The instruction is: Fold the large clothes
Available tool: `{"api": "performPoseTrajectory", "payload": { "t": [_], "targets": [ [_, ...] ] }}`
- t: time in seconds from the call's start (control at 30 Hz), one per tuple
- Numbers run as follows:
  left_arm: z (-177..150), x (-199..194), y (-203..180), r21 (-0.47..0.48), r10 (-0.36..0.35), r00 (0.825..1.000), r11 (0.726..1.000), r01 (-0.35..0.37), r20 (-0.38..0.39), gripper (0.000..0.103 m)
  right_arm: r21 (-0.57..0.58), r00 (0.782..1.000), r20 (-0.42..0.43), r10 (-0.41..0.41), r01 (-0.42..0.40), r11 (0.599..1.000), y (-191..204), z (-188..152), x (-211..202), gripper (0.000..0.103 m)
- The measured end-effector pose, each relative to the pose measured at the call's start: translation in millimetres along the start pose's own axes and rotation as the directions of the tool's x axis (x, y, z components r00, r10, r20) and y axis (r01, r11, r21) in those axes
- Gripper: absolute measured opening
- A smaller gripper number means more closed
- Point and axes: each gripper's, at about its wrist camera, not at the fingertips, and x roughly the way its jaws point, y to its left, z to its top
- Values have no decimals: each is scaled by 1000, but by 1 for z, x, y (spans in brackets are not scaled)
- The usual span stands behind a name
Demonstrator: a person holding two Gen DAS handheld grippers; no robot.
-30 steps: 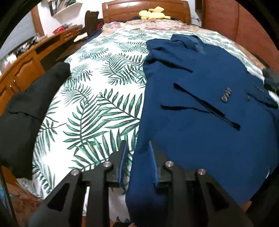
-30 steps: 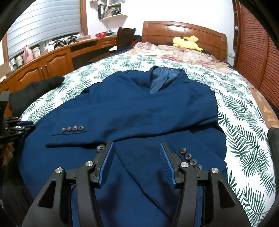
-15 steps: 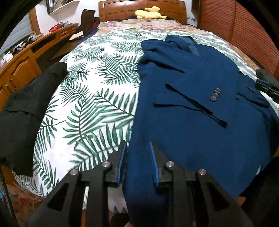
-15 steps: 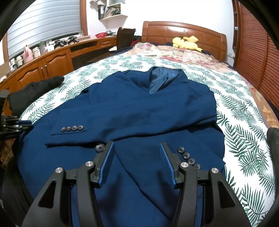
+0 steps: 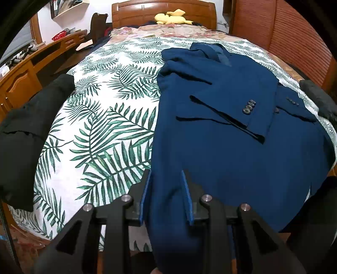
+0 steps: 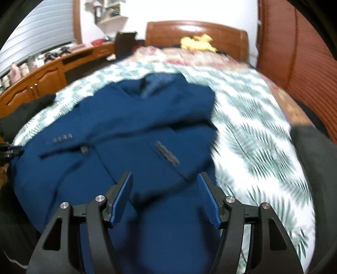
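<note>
Left wrist view: left gripper (image 5: 166,197) clenched on the blue jacket's (image 5: 221,130) hem; right gripper (image 6: 165,198) opening, released, above the jacket on the bed (image 5: 101,118).

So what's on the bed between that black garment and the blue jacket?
Only bare leaf-print bedspread lies between the black garment and the blue jacket; the left wrist view shows it clearly.

A bed (image 5: 101,118) with a white, green-leaf spread fills the room, its polished wooden headboard (image 5: 164,10) against a white wall (image 6: 189,10). A yellow soft toy (image 5: 171,18) lies by the headboard. Wooden cabinets (image 6: 40,82) run along one side, slatted wooden doors (image 6: 294,52) along the other.
</note>
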Motion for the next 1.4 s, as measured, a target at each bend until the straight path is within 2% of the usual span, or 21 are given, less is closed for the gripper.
{"api": "performPoseTrajectory", "payload": {
  "t": [0.17, 0.3, 0.43, 0.47, 0.5, 0.53, 0.77, 0.93, 0.97, 1.0, 1.03, 1.1, 1.27, 1.4],
  "targets": [
    [-2, 1, 1, 9, -14, 1000, 1000, 14, 3, 27, 19, 995, -88, -41, 43, 999, -24, -27, -5, 65],
    [-1, 1, 1, 14, -19, 1000, 1000, 19, -8, 27, 36, 991, -133, -6, 11, 999, -35, -45, -2, 65],
    [1, 1, -1, 18, -9, 1000, 1000, 9, -22, 27, 50, 991, -122, 56, -50, 998, -37, -51, -2, 64],
    [1, 0, -2, 21, -4, 1000, 1000, 5, -28, 27, 51, 990, -113, 86, -81, 995, -35, -51, -2, 61],
    [1, -2, -4, 25, -3, 999, 1000, 4, -34, 27, 45, 989, -104, 106, -101, 994, -32, -52, -2, 52],
    [0, -3, -5, 25, -3, 999, 1000, 4, -38, 27, 37, 989, -99, 111, -108, 993, -29, -52, -2, 50],
    [-6, -11, -12, 12, 24, 995, 1000, -23, -93, 28, 15, 984, -85, 154, -153, 988, -28, -54, 3, 51],
    [0, 1, -12, 9, 30, 992, 1000, -29, -126, 29, 32, 981, -86, 173, -171, 985, -30, -55, 4, 50],
    [1, 3, -11, -1, 22, 992, 1000, -23, -124, 29, 34, 981, -88, 175, -173, 984, -29, -54, 3, 49],
    [2, 4, -10, -8, 15, 993, 1000, -16, -121, 30, 36, 978, -90, 187, -184, 982, -27, -53, 2, 40],
    [3, 4, -9, -13, 8, 993, 1000, -9, -119, 30, 37, 976, -89, 199, -196, 980, -25, -52, 0, 23],
    [4, 4, -9, 1, 2, 994, 1000, -2, -111, 29, 42, 975, -81, 206, -203, 978, -19, -49, -4, 7],
    [3, 1, -7, 55, -45, 995, 997, 50, -89, 27, 96, 982, -102, 158, -149, 984, -11, -44, -7, 7],
    [0, -2, -2, 92, -86, 993, 991, 93, -80, 27, 136, 981, -165, 106, -84, 987, -6, -44, -3, 10]
  ]
}}
